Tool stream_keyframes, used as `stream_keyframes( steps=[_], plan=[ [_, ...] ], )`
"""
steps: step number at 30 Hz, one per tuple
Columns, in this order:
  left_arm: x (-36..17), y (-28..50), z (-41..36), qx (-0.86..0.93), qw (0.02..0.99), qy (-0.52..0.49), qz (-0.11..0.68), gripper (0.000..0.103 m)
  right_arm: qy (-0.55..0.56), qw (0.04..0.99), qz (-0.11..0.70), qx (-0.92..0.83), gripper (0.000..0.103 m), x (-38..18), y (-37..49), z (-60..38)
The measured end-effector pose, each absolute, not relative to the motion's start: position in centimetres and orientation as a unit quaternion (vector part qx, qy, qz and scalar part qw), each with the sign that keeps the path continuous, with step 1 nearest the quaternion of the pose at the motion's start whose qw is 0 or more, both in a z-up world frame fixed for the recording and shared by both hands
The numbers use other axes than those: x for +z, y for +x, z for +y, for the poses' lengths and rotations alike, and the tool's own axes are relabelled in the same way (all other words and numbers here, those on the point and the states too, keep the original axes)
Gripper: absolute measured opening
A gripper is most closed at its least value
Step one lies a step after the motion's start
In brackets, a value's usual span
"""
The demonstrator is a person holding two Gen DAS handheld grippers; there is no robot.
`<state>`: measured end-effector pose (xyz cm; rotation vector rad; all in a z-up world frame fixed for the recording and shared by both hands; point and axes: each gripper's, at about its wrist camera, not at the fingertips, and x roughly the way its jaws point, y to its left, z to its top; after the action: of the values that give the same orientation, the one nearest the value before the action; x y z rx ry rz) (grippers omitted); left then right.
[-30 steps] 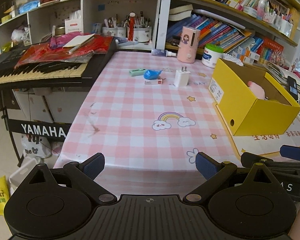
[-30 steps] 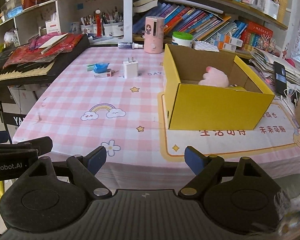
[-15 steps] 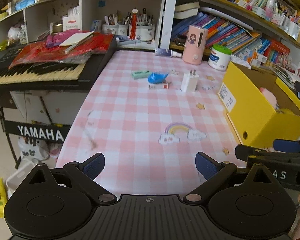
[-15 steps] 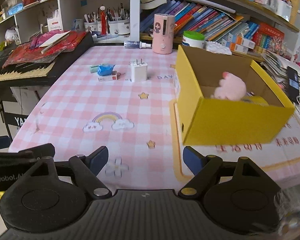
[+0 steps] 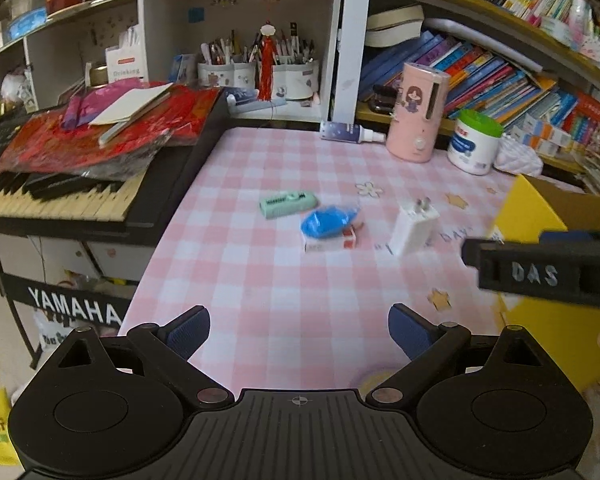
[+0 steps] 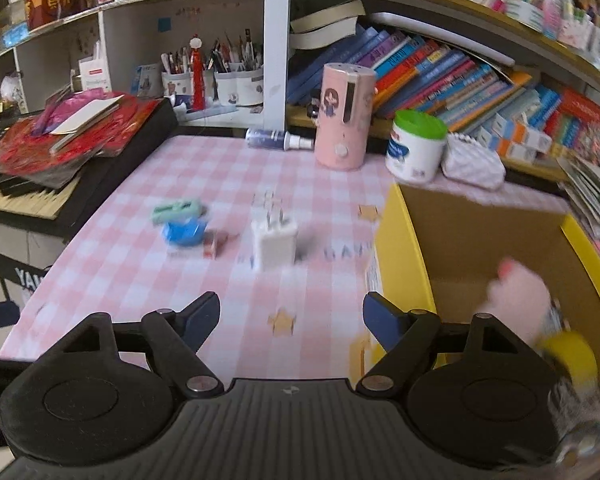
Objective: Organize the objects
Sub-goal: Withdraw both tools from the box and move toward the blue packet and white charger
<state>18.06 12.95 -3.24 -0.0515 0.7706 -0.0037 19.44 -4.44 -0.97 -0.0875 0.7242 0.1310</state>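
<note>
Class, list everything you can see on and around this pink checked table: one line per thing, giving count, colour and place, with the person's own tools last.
charger plug: one, white, mid-table
whale toy: one, blue, left of the plug, on a small red-and-white box
eraser case: one, mint green, behind the toy
storage box: one, yellow, right side, holding a pink plush
dispenser: one, pink, table's far edge
jar: one, white with green lid, beside it
spray bottle: one, lying at the far edge
keyboard: one, black, left
left hand-held gripper: open
right hand-held gripper: open
</note>
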Motion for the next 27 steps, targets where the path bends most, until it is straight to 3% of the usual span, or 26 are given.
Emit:
stream_keyframes(
  steps=[11,16,17,20,27],
  plan=[
    [-5.1,24.7,11.8,0.008,0.919,0.002,0.394,0.096,-0.078,0.906,0.406,0.095,0.079,-4.1,31.5,-2.1],
    [-5.9,26.5,11.4,0.005,0.915,0.005,0.404,0.091,-0.089,0.891,0.436,0.085,0.077,-6.5,34.6,-1.6],
    [-6.0,26.9,11.2,0.002,0.915,0.007,0.404,0.089,-0.088,0.891,0.437,0.087,0.075,-6.7,34.9,-1.6],
    [-6.3,27.9,10.7,-0.002,0.915,0.015,0.404,0.085,-0.083,0.881,0.451,0.112,0.044,-7.2,35.9,-1.5],
    [-7.1,30.5,9.3,-0.006,0.917,0.049,0.396,0.082,-0.064,0.889,0.435,0.127,0.042,-5.0,34.6,-2.1]
  ],
)
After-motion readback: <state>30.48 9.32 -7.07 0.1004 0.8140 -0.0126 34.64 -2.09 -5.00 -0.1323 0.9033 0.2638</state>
